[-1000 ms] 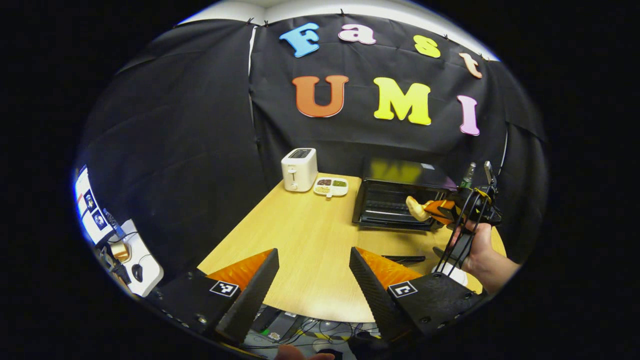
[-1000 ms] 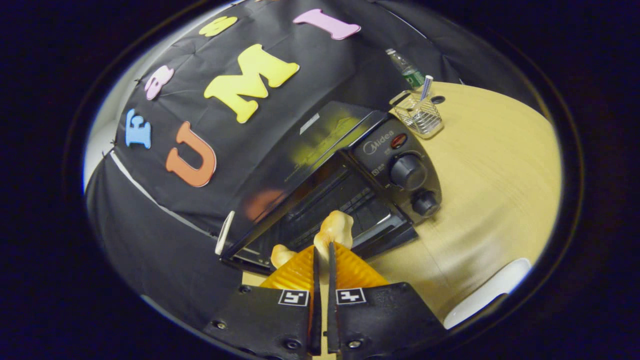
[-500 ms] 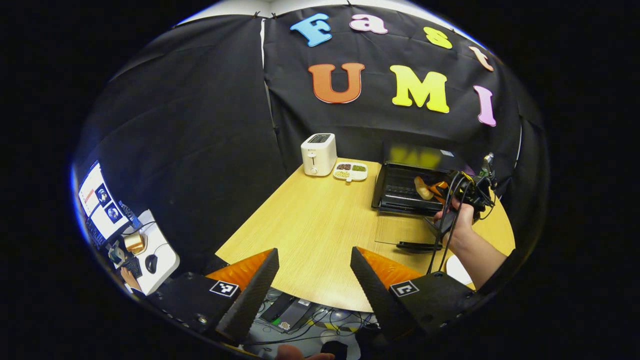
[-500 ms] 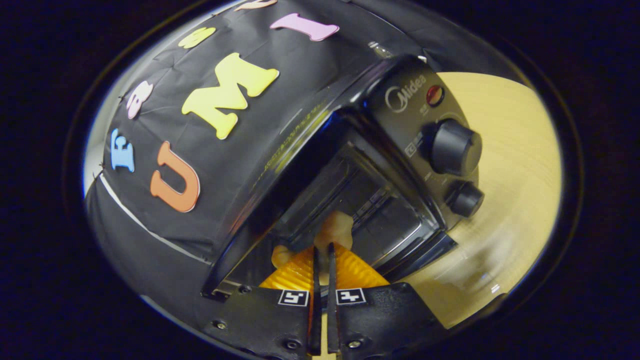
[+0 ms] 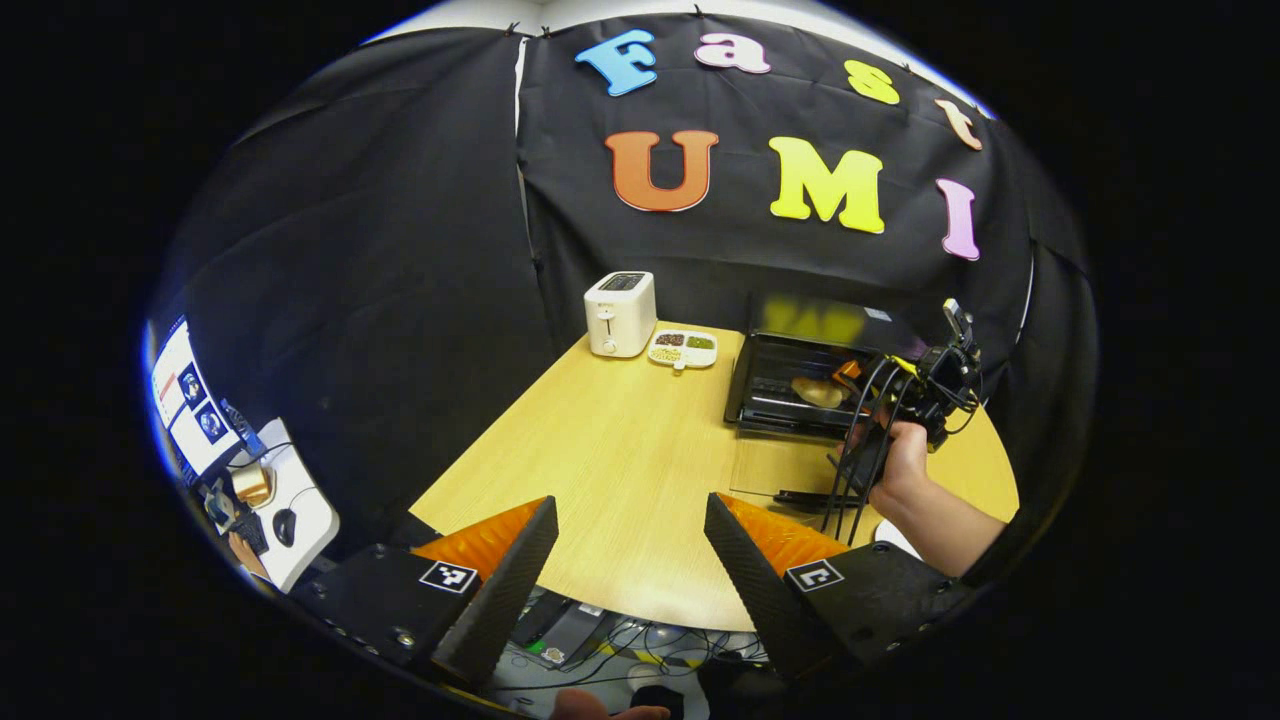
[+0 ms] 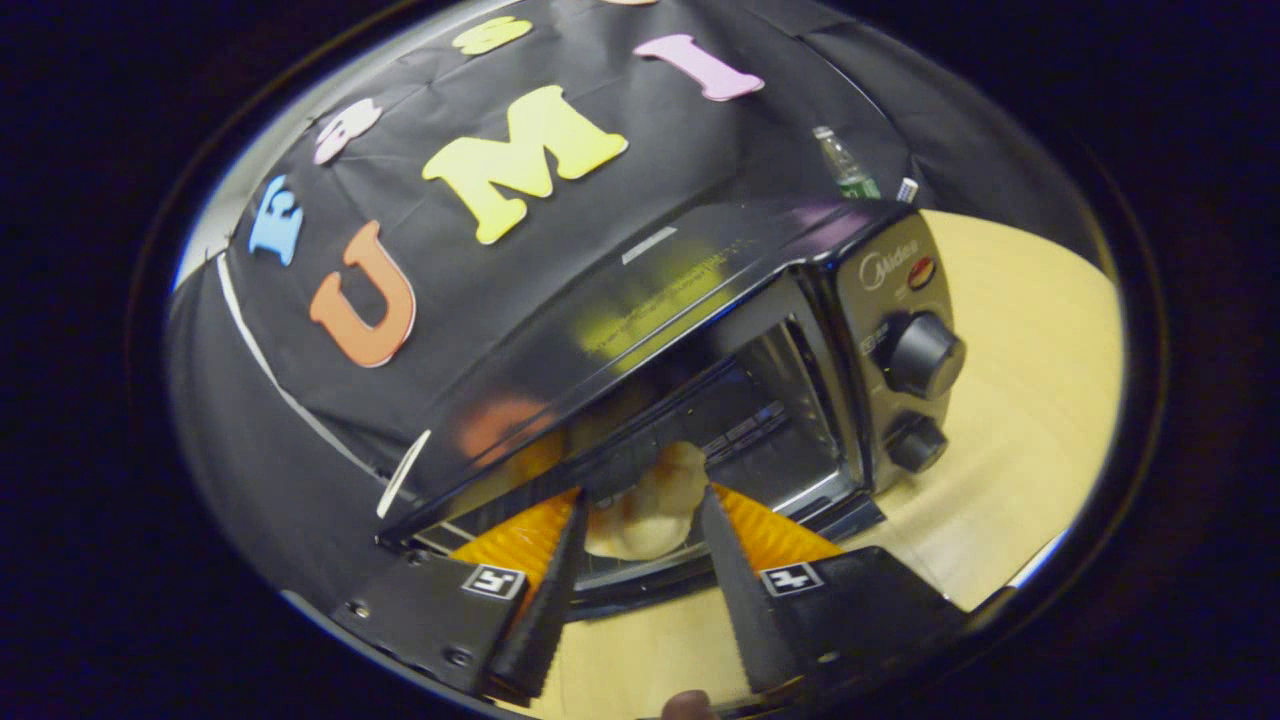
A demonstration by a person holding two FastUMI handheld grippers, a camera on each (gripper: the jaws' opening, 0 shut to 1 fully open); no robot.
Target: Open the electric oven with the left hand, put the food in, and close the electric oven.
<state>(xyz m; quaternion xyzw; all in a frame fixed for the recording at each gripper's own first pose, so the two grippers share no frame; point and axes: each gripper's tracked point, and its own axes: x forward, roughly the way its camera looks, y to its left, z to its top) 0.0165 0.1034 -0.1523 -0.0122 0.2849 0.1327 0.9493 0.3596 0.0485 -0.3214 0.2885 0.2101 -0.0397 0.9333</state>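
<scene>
1. The right gripper has its jaws spread wide with nothing between them. The food, a pale lump, lies just ahead of them inside the oven, apparently on the rack.
2. The left gripper hangs over the near edge of the surface, well apart from the oven. Its jaws stand wide apart and hold nothing.
3. The step in hand looks like letting go of the food. To do it well, draw the right gripper straight back along its own line, keeping the jaws apart so neither fingertip drags the food out.
4. Clear the lowered door fully before the left gripper comes in to lift it.
5. For closing, bring the left jaws to the door's handle and swing it up gently, so the food does not shift.
6. Writing: a brand mark sits on the control panel above the two knobs, beside a red lamp. A line of small print on the oven's top is too small to make out.
</scene>
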